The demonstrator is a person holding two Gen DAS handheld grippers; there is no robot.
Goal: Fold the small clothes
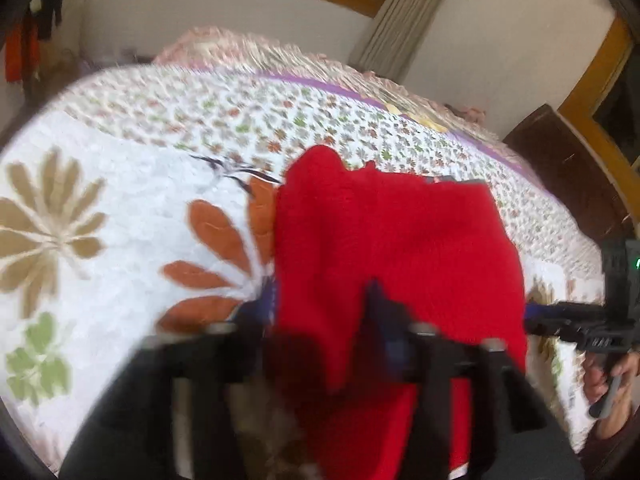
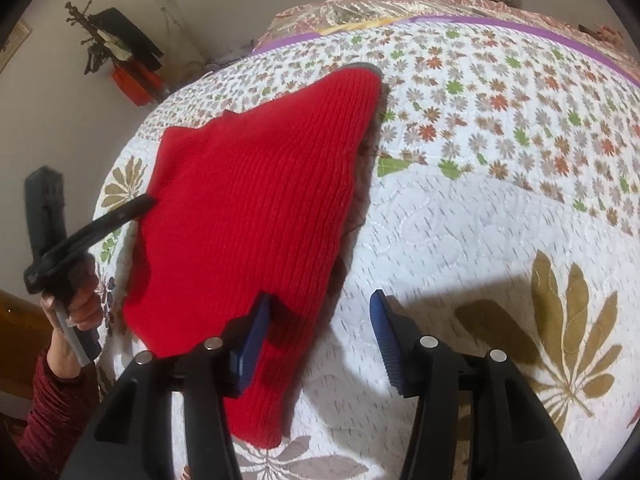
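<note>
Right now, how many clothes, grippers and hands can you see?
Clothes: 1, the red sweater
Grippers: 2, left gripper and right gripper
Hands: 1, the left hand
Total: 4

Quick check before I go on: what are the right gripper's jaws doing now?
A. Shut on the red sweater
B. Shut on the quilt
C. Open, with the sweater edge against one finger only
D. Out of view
C: in the right wrist view the right gripper stands wide open, and the red sweater lies over the quilt with its edge by the left-hand blue finger only.
</note>
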